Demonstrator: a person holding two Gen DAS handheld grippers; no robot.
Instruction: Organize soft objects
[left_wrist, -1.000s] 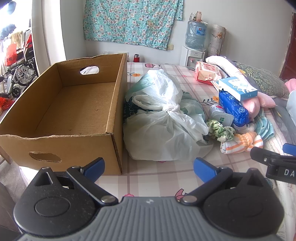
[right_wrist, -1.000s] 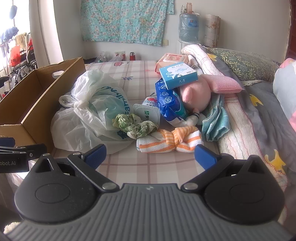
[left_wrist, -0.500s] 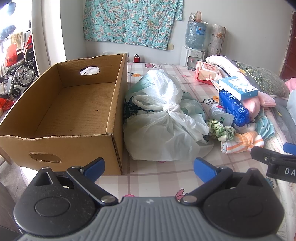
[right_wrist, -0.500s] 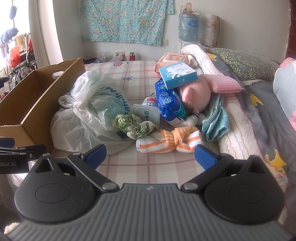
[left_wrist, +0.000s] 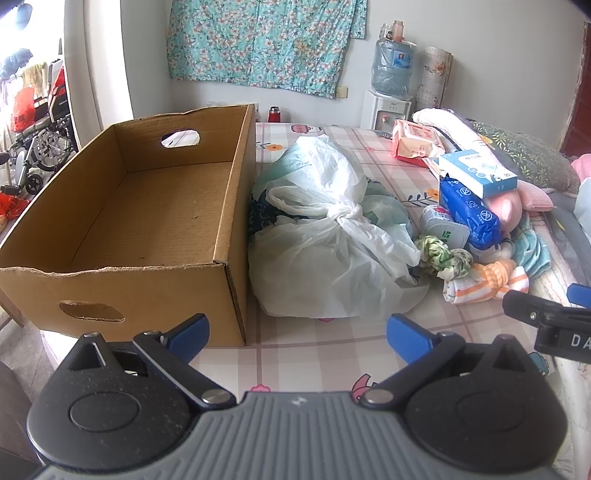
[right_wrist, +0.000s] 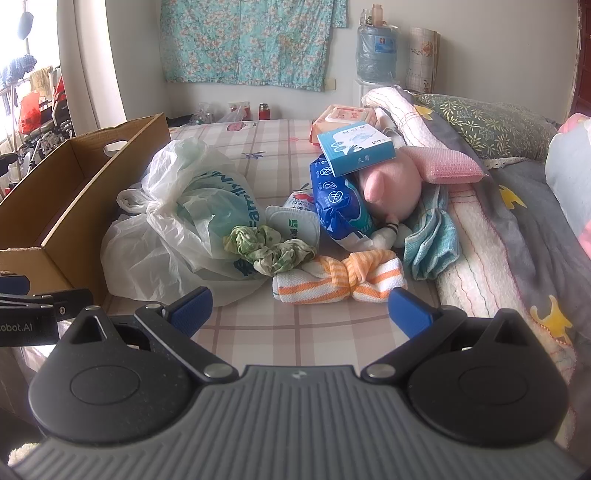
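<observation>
An empty cardboard box (left_wrist: 155, 206) stands on the bed at the left; it also shows in the right wrist view (right_wrist: 70, 177). A knotted white plastic bag (left_wrist: 325, 236) lies beside it (right_wrist: 173, 229). Right of the bag lie a green scrunched cloth (right_wrist: 266, 249), an orange-striped knotted towel (right_wrist: 340, 280), a blue tissue pack (right_wrist: 336, 199), a pink plush (right_wrist: 391, 181) and a teal cloth (right_wrist: 428, 236). My left gripper (left_wrist: 297, 332) is open and empty, short of the bag. My right gripper (right_wrist: 299, 308) is open and empty, just short of the striped towel.
A blue-white box (right_wrist: 354, 147) rests on the plush. A pink wipes pack (left_wrist: 413, 142) lies behind. Blankets and pillows (right_wrist: 498, 206) fill the right side. A water dispenser (left_wrist: 391, 92) stands by the far wall. A wheelchair (left_wrist: 40, 140) is beyond the box.
</observation>
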